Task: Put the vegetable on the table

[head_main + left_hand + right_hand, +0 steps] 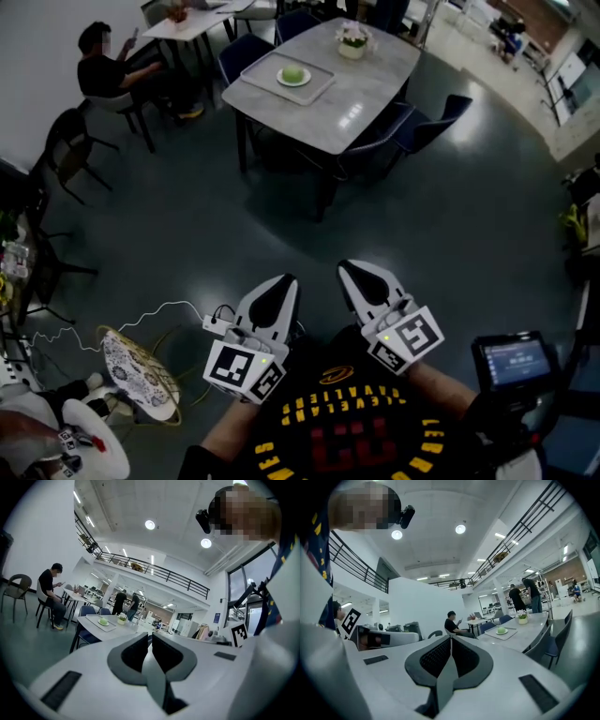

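Note:
A round green vegetable (pixel 293 74) lies on a white plate on a grey tray (pixel 317 87), on the far grey table (pixel 361 98). It is small in the left gripper view (pixel 103 620) and in the right gripper view (pixel 501 630). My left gripper (pixel 282 285) and right gripper (pixel 359 273) are held close to my body, far from the table, over dark floor. Both point toward the table. The left gripper's jaws (pixel 150 637) are shut with nothing in them. The right gripper's jaws (pixel 451 639) are also shut and empty.
A flower pot (pixel 353 40) stands on the table beyond the tray. Blue chairs (pixel 427 127) ring the table. A person (pixel 103 70) sits at another table, far left. A white cable and a patterned round stool (pixel 139 375) lie lower left. A screen device (pixel 512 360) is at my right.

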`<state>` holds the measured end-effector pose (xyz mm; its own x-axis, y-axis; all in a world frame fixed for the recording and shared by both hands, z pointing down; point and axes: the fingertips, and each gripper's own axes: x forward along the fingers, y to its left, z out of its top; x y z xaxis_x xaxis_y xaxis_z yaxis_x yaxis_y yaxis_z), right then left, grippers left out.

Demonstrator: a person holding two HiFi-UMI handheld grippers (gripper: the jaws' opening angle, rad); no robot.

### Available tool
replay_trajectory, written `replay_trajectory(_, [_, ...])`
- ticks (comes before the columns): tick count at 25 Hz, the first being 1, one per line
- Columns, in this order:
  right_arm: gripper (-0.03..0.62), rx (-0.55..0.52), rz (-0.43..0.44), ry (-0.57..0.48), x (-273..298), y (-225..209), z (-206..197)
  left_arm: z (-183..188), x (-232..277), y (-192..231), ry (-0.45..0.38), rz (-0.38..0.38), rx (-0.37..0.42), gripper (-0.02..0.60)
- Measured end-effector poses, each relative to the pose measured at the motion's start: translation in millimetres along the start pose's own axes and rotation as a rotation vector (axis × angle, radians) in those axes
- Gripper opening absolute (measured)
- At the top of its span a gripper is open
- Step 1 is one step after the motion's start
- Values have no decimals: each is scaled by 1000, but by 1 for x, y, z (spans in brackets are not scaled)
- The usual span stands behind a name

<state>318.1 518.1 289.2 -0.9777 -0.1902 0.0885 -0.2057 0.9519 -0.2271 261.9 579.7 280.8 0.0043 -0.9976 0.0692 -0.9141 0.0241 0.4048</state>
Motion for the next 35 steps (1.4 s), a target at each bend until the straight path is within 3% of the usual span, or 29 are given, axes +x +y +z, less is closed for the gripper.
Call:
replay_trajectory(6, [5,23,-8,27,42,-11,-4,6,17,34,7,-13,-34,29])
replay_trajectory(13, [5,83,75,19,120,-38,4,34,52,92,3,70,-10,29])
replay_trajectory(19, [5,128,127,-19,190,-86,32,72,112,141,-14,127,20,29])
replay_trajectory(28, [5,185,145,-19,245,-164,56,95,204,168,7,130,-4,29])
replay_trajectory(35, [5,211,122,3,284,-195,54,103,242,203,20,119,-34,29])
